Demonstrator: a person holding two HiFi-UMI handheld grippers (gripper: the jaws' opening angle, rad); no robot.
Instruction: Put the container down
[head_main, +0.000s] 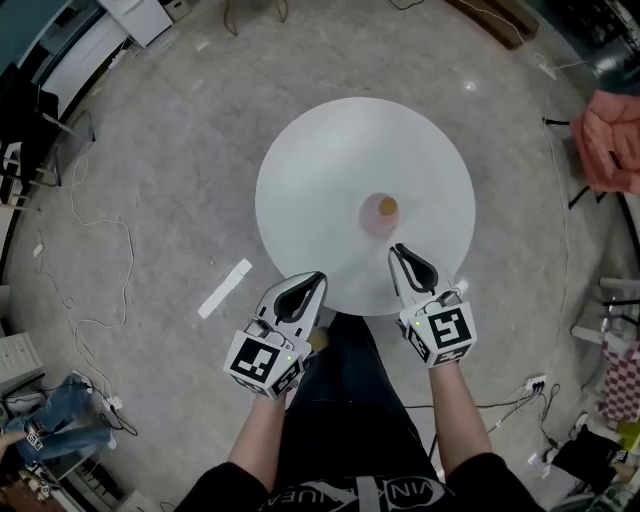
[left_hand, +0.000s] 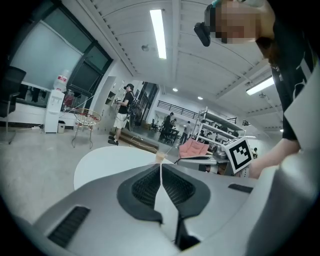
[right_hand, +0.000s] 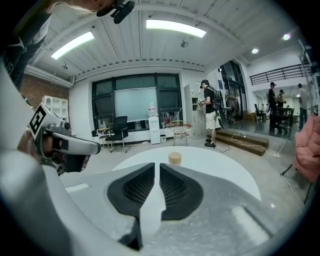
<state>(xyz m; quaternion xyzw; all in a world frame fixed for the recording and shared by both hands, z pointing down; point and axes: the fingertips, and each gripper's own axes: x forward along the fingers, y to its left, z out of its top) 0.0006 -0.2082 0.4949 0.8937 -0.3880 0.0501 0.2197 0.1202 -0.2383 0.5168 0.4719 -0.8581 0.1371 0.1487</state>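
A small pinkish clear container (head_main: 380, 214) with a cork lid stands upright on the round white table (head_main: 330, 150), right of its middle. It stands alone, and neither gripper touches it. My right gripper (head_main: 399, 251) hovers over the table's near edge just short of the container, its jaws drawn together with nothing between them. The right gripper view shows the container (right_hand: 174, 158) straight ahead beyond the right gripper's tips (right_hand: 157, 165). My left gripper (head_main: 318, 281) is shut and empty at the near edge, further left. Past its tips (left_hand: 160, 166) the container (left_hand: 160, 157) looks small.
A pink padded chair (head_main: 610, 140) stands at the right, off the table. A white strip (head_main: 225, 288) and loose cables lie on the concrete floor to the left. A person (right_hand: 210, 115) stands far off beside a wire basket stand.
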